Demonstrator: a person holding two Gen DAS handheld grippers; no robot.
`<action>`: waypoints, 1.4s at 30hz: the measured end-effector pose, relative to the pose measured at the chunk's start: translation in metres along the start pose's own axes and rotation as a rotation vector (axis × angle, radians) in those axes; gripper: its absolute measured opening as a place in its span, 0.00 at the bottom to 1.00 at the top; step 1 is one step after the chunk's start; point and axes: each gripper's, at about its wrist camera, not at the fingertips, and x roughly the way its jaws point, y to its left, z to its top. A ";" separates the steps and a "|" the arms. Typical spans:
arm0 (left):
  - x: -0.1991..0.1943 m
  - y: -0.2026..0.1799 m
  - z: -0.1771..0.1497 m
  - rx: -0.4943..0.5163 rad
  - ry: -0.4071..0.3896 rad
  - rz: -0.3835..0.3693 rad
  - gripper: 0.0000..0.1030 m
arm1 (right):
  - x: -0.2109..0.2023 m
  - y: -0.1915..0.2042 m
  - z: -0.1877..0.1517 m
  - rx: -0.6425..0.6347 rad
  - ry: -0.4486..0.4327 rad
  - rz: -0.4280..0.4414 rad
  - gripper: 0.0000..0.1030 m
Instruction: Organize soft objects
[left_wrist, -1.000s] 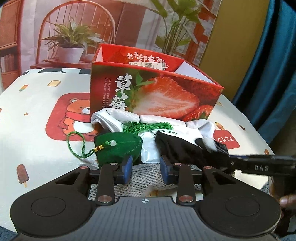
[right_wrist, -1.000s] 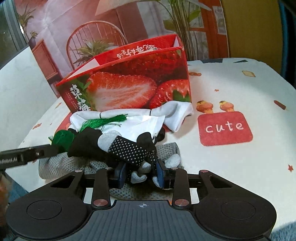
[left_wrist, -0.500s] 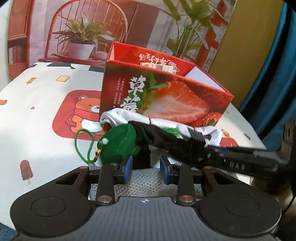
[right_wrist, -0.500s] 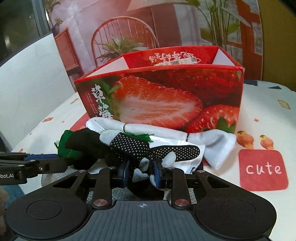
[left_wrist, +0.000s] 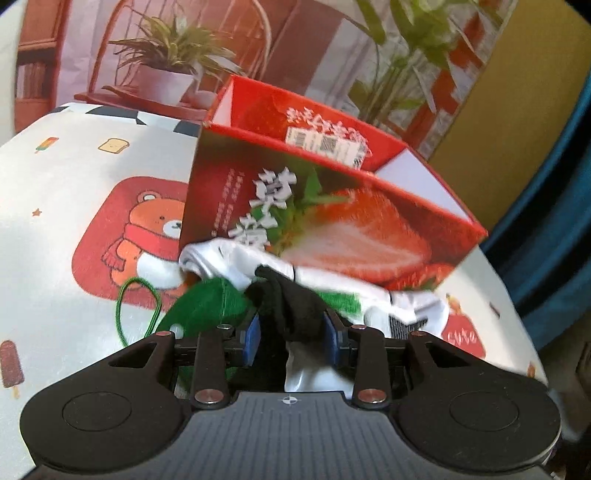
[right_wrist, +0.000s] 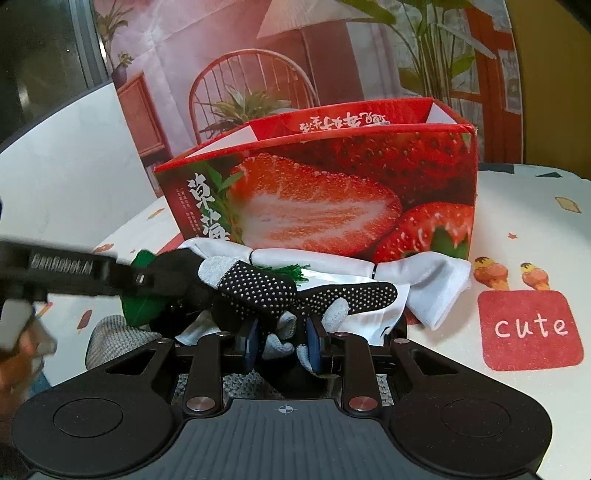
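Gripping the black glove with white grip dots and grey fingertips (right_wrist: 258, 291) at lower centre, the right gripper (right_wrist: 283, 345) stands narrowly clenched. The left gripper (left_wrist: 291, 334), jaws opening, straddles the glove's black cuff, before the red strawberry-printed cardboard box (right_wrist: 332, 192).

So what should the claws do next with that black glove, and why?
Probably lift the black dotted glove up and carry it over the open strawberry box. Both the right claw and the left claw have the glove between their pads, the left one's jaws easing open, while it lies over the white cloth before the box.
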 end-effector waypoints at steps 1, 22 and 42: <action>0.002 0.000 0.001 0.002 -0.005 0.004 0.36 | 0.000 0.000 0.000 -0.001 0.000 -0.001 0.24; -0.004 0.009 -0.029 0.074 0.007 0.028 0.15 | 0.000 -0.002 0.020 0.102 -0.034 0.018 0.42; -0.004 0.012 -0.031 0.062 0.017 0.016 0.15 | -0.026 0.014 0.010 0.009 -0.115 -0.061 0.57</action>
